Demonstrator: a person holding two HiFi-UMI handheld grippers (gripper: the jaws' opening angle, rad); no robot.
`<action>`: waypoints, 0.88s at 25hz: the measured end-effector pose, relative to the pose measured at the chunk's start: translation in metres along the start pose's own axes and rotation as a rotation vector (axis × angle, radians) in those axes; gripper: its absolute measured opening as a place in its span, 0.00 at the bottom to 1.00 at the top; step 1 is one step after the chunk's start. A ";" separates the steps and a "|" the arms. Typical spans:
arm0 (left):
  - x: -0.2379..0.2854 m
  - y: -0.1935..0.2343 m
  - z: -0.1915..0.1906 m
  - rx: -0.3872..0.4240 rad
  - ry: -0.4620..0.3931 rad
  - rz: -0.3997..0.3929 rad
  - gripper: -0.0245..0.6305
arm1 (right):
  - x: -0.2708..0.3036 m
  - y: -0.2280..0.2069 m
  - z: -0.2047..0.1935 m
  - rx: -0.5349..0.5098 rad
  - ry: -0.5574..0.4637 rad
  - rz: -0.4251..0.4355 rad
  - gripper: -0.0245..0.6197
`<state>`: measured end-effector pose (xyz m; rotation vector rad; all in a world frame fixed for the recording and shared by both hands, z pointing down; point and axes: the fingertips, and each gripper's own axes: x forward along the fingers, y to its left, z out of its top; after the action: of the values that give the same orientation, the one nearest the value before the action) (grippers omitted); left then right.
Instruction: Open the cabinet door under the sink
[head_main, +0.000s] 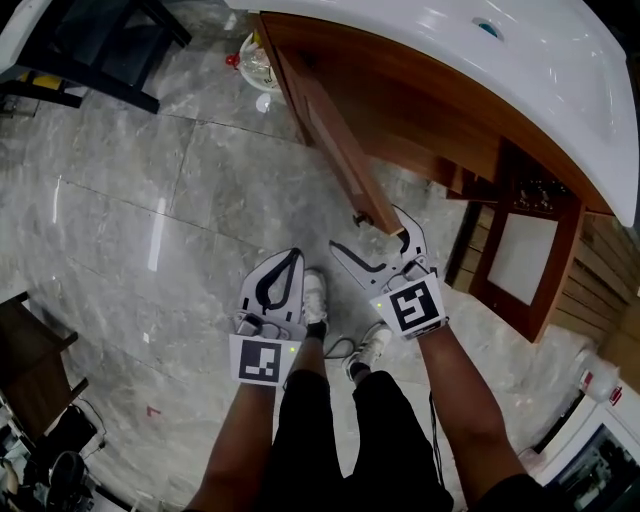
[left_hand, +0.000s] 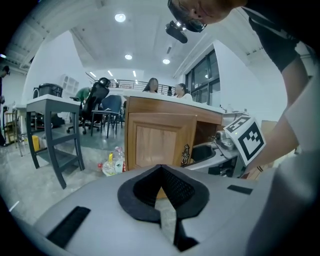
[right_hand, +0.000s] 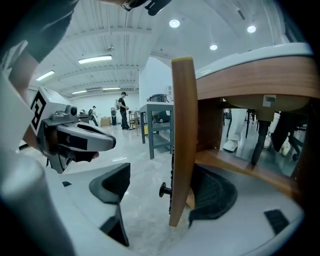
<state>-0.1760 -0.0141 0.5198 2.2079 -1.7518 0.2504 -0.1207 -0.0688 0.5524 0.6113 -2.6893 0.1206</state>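
Observation:
The wooden cabinet (head_main: 420, 110) sits under the white sink top (head_main: 520, 60). Its left door (head_main: 335, 135) is swung out toward me, edge-on. My right gripper (head_main: 372, 235) is open and straddles the door's free edge (right_hand: 182, 140) near the bottom. The inner pad (right_hand: 215, 192) lies against the door's inside face, and the outer pad (right_hand: 112, 182) stands apart from it. A dark knob (right_hand: 163, 190) sticks out on the door's outer face. My left gripper (head_main: 285, 262) hangs shut and empty over the floor, left of the door. The left gripper (left_hand: 162, 187) points at the door's front (left_hand: 160, 142).
A second cabinet door (head_main: 525, 255) stands open at the right. A bag of bottles (head_main: 255, 60) lies on the marble floor beside the cabinet. A dark metal table (head_main: 100, 50) stands at the far left. My shoes (head_main: 315, 300) are just behind the grippers.

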 end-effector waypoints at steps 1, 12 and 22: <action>-0.002 0.000 -0.001 0.002 0.003 0.003 0.07 | 0.000 0.000 0.001 0.006 -0.008 -0.006 0.60; -0.012 0.010 -0.004 -0.014 -0.004 0.042 0.07 | 0.000 0.016 0.002 -0.034 0.020 0.091 0.60; -0.020 0.034 -0.004 -0.039 0.001 0.096 0.07 | 0.017 0.054 0.008 -0.043 0.021 0.146 0.60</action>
<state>-0.2139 -0.0015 0.5217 2.0984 -1.8490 0.2370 -0.1609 -0.0278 0.5517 0.3977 -2.7067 0.1070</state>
